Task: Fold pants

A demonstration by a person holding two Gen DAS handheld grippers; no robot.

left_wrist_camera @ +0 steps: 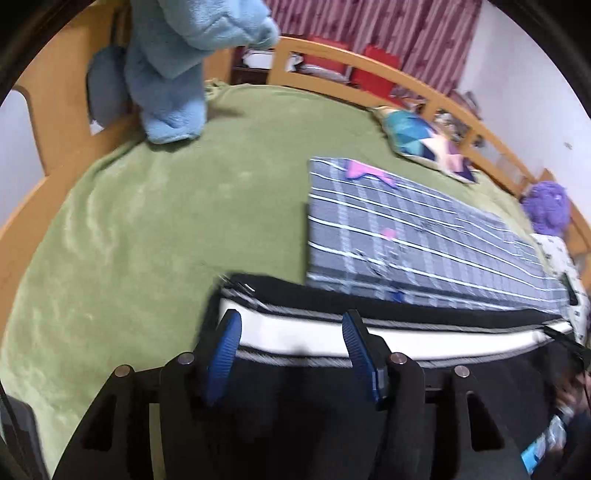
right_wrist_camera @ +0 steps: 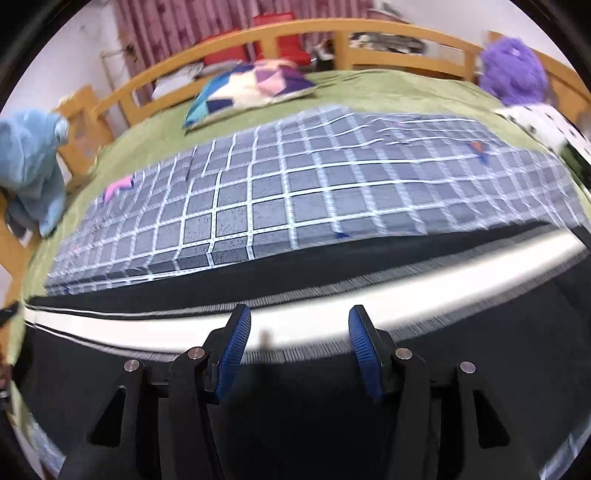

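Black pants with a white side stripe (left_wrist_camera: 424, 336) lie along the near edge of the bed, on the green blanket (left_wrist_camera: 166, 221). They also show in the right wrist view (right_wrist_camera: 369, 302). My left gripper (left_wrist_camera: 291, 325) is open, its blue pads (left_wrist_camera: 225, 350) over the stripe near the pants' left end. My right gripper (right_wrist_camera: 299, 319) is open over the stripe, further along the pants. Neither holds cloth.
A grey checked cloth (left_wrist_camera: 406, 236) lies flat beyond the pants, also in the right wrist view (right_wrist_camera: 314, 184). A blue plush (left_wrist_camera: 173, 66), a patterned pillow (right_wrist_camera: 251, 88), a purple plush (right_wrist_camera: 513, 70) and a spotted white cloth (right_wrist_camera: 546, 125) sit near the wooden bed rail (right_wrist_camera: 332, 29).
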